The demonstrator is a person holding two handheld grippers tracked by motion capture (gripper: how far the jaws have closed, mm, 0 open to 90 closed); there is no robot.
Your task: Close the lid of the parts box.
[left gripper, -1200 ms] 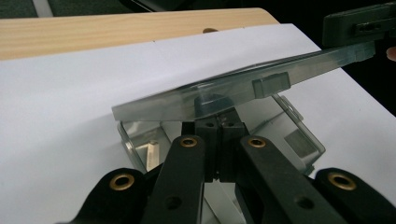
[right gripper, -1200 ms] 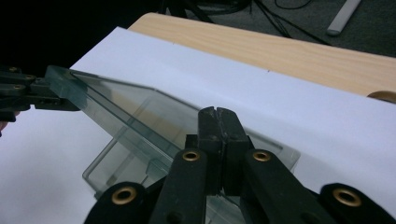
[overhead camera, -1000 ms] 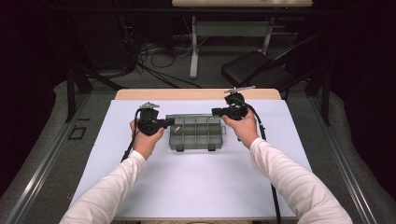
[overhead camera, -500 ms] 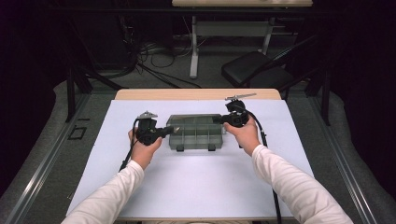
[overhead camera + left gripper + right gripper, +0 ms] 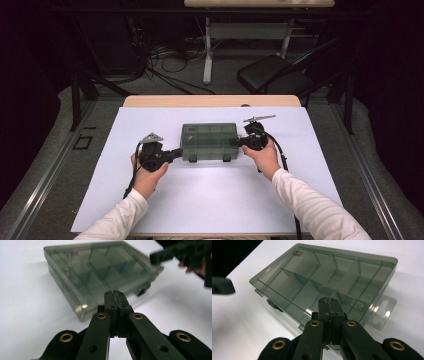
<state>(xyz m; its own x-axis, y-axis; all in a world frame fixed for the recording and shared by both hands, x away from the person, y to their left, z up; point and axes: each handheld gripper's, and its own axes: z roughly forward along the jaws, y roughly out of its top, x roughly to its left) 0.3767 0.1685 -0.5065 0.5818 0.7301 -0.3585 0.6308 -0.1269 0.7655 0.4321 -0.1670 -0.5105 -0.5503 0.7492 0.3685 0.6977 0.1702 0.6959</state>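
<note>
- Compartment box [image 5: 209, 141] – smoky clear plastic, lid down, flat on the white mat [image 5: 165, 210] at mid-table, its latch side toward the person
- Left gripper [image 5: 176, 152] at the box's left end, jaws pressed together with nothing between; in the left gripper view its tip [image 5: 114, 295] sits just at the box's near corner [image 5: 82, 308]
- Right gripper [image 5: 235, 142] at the box's right end, jaws likewise together and empty; in the right gripper view its tip [image 5: 327, 302] overlaps the box lid [image 5: 324, 275]
- Step in hand, as I judge it: squaring or steadying the box between two closed tips before working the lid
- To do it well – push low on the side walls, both ends evenly, so the light box slides rather than tips or spins; keep tips off the thin hang tab [image 5: 380, 313]
- Hard to make out: whether either tip actually touches the box; the two dark front latches [image 5: 192, 158] are tiny from above, so fastened or not is unclear
- A small blue bit [image 5: 124, 265] inside one compartment – blurred, cannot identify; other gripper [image 5: 180, 255] smeared at that picture's edge
</note>
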